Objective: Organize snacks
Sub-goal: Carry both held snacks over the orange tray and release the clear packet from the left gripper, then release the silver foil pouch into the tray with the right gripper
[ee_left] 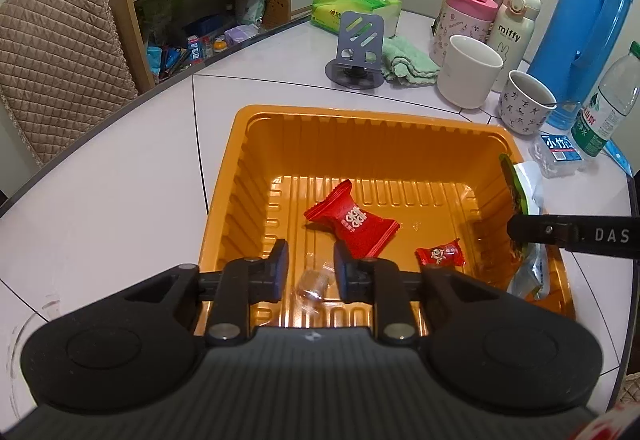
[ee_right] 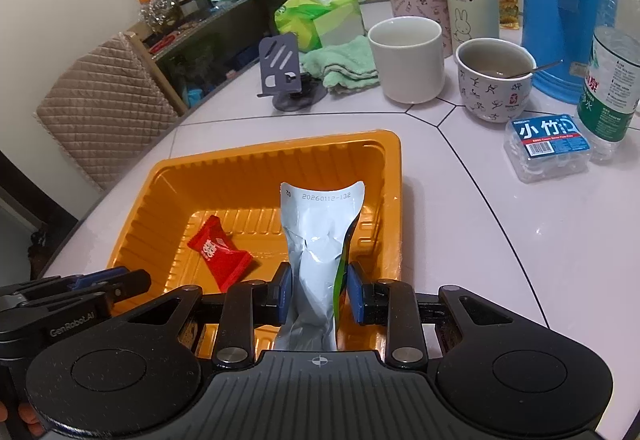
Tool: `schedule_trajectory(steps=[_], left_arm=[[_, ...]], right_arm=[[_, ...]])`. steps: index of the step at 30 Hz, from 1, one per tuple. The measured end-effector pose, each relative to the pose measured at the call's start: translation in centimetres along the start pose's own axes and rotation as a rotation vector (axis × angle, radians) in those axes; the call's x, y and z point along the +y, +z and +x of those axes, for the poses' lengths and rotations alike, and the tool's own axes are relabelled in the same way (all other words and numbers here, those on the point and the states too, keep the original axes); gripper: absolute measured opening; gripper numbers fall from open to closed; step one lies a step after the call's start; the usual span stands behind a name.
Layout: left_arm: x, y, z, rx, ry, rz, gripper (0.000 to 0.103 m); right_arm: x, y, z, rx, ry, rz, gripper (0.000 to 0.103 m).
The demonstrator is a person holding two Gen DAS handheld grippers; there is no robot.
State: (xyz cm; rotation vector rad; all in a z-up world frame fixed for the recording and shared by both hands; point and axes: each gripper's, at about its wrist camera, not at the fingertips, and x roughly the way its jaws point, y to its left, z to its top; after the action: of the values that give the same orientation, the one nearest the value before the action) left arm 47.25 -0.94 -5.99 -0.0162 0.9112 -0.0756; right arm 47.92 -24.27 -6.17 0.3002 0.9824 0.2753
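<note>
An orange plastic tray [ee_left: 360, 112] [ee_right: 280, 144] sits on the white table. Inside it lie a large red wrapped candy [ee_left: 354, 220] [ee_right: 218, 252] and a small red candy [ee_left: 440, 254]. My left gripper [ee_left: 310, 264] hangs over the tray's near side, its pads slightly apart. A small clear-wrapped candy [ee_left: 312, 284] sits between and below them, with gaps on both sides. My right gripper [ee_right: 319, 292] is shut on a silver and green snack pouch [ee_right: 316, 240] [ee_left: 528, 192], held upright over the tray's right side.
Behind the tray stand a grey phone stand [ee_left: 356, 48], a green cloth [ee_left: 404, 60], a white mug [ee_left: 468, 70], a patterned cup with a spoon [ee_left: 524, 104], a blue thermos jug [ee_left: 584, 28], a water bottle [ee_left: 608, 100] and a clear floss box [ee_right: 548, 144]. A padded chair [ee_left: 60, 52] stands left.
</note>
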Motion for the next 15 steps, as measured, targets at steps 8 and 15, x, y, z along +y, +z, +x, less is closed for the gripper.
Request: schedule_trajectory(steps=[8,15], left_arm=[[0.3,-0.1,-0.3,-0.004,-0.001,-0.007,0.029],[0.8,-0.3,-1.2,-0.011,-0.008,-0.021,0.034]], right_arm=[[0.1,0.3,0.4,-0.008,-0.025,-0.011,0.030],[0.0,0.8,0.4,-0.019,-0.024,0.000,0.031]])
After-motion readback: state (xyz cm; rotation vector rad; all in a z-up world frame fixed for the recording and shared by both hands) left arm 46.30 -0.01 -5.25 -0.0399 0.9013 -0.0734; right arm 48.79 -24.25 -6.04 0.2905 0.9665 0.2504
